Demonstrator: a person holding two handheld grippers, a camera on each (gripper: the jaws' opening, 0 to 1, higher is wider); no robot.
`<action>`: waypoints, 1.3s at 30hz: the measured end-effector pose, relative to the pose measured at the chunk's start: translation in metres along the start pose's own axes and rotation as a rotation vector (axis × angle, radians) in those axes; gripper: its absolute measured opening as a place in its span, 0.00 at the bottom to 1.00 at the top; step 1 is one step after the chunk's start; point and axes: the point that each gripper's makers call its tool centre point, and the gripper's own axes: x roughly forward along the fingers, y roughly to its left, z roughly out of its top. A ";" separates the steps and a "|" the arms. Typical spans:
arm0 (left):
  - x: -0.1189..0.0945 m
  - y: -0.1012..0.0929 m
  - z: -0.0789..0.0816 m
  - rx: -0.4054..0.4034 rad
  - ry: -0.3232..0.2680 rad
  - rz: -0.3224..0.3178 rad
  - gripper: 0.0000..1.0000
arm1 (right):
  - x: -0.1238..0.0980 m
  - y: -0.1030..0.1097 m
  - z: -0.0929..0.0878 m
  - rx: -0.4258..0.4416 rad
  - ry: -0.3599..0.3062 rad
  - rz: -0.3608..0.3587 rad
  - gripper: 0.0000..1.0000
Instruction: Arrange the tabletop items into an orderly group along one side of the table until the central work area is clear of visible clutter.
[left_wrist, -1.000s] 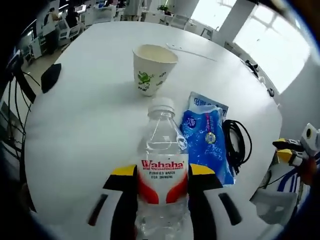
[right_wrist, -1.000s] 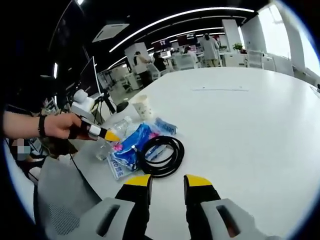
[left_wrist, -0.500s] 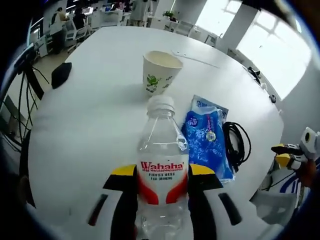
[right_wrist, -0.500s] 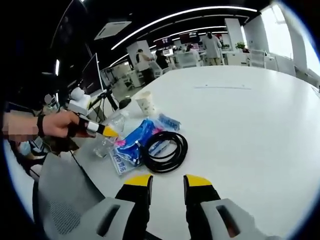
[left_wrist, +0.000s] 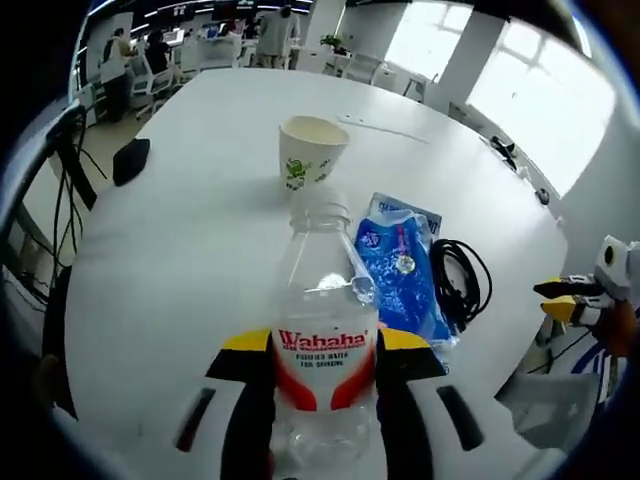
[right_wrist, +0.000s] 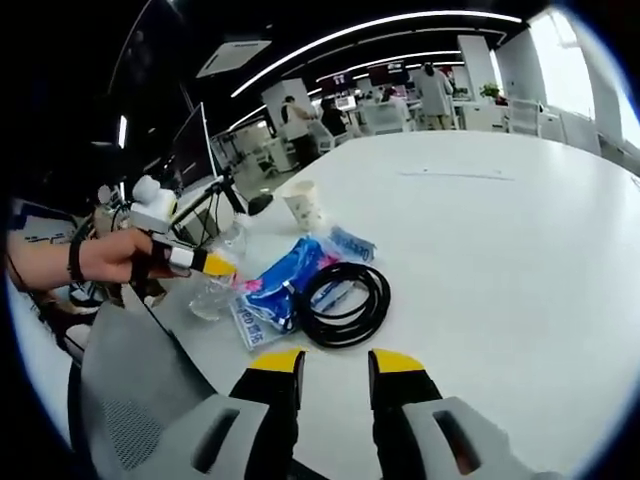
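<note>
A large white worktop (left_wrist: 190, 200) carries everything. In the left gripper view, a paper cup (left_wrist: 312, 152) stands upright at 12 o'clock from the centre. A blue packet (left_wrist: 400, 275) lies flat at 3 o'clock, with a coiled black cable (left_wrist: 460, 280) just beside it, farther out. A dark flat object (left_wrist: 131, 160) lies at 10 o'clock, near the worktop's edge.
</note>
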 end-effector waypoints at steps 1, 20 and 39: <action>-0.002 0.000 -0.001 0.001 -0.006 0.001 0.37 | 0.001 0.002 0.001 0.000 -0.001 0.005 0.24; -0.033 0.004 -0.002 0.040 -0.094 0.053 0.37 | 0.008 0.017 0.000 -0.017 0.013 0.049 0.24; -0.047 -0.001 -0.013 0.136 -0.188 0.083 0.38 | 0.002 0.011 -0.007 -0.008 0.020 0.041 0.28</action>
